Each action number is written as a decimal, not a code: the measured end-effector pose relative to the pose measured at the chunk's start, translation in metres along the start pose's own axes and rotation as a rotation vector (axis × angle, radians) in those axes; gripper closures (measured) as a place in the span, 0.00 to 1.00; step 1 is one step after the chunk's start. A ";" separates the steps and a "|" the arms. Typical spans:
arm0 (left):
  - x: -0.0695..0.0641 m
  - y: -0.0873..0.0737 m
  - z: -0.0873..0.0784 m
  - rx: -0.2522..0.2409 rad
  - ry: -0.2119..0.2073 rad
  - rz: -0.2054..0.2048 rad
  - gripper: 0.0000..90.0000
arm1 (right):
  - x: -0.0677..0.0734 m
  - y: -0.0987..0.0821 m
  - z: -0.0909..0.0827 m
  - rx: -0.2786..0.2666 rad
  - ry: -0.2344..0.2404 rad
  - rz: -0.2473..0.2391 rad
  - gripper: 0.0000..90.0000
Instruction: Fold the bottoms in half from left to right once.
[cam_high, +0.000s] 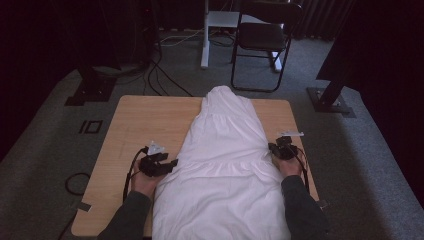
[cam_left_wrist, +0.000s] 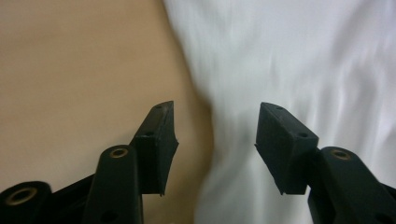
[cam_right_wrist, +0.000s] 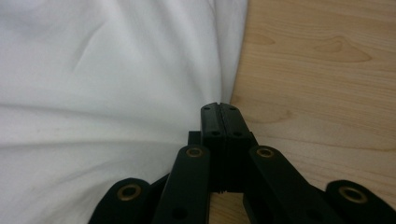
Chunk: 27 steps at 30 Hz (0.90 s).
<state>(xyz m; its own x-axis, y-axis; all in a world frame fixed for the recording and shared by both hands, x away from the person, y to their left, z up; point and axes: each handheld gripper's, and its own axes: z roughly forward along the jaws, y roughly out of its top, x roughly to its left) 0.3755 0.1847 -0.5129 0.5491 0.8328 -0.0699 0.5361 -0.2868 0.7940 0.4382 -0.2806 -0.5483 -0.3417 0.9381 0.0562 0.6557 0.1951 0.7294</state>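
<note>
Left gripper (cam_high: 170, 164) sits at lower left of centre in the high view, at the left edge of the white garment (cam_high: 225, 160). In its own view its two jaws stand clearly apart, one over bare wood and one over white cloth, with nothing pinched between them. Right gripper (cam_high: 274, 148) sits at right of centre, against the garment's right edge. In its own view the two jaws are pressed fully together at the border of the cloth (cam_right_wrist: 93, 93); whether any fold is caught between them cannot be told.

One white garment lies lengthwise down the middle of the frame, narrow end toward the top, wide gathered skirt toward the bottom edge, overhanging the near side of the table (cam_high: 140, 120). One wooden table carries it, with bare wood showing at both sides.

Two hands hold the grippers: left hand (cam_high: 145, 182) and right hand (cam_high: 289, 167), each with a dark sleeve entering from the bottom.

One black folding chair (cam_high: 262, 37) stands at upper centre on grey carpet. Cables (cam_high: 160, 75) trail across the floor at upper left.
</note>
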 end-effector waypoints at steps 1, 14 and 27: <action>0.000 0.009 0.005 -0.008 0.004 0.007 0.51 | 0.000 0.000 0.001 0.006 -0.004 -0.005 0.99; -0.001 0.031 0.090 0.197 0.065 -0.015 0.91 | 0.009 -0.005 0.005 0.025 -0.030 -0.051 0.99; -0.025 -0.047 0.006 0.145 -0.017 0.010 0.96 | 0.047 -0.065 -0.054 0.051 0.060 -0.175 0.99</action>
<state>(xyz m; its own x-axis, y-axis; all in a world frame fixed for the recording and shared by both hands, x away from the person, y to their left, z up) 0.3409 0.1745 -0.5520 0.5645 0.8222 -0.0736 0.6174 -0.3612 0.6988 0.3429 -0.2646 -0.5562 -0.4918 0.8703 -0.0269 0.6159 0.3695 0.6958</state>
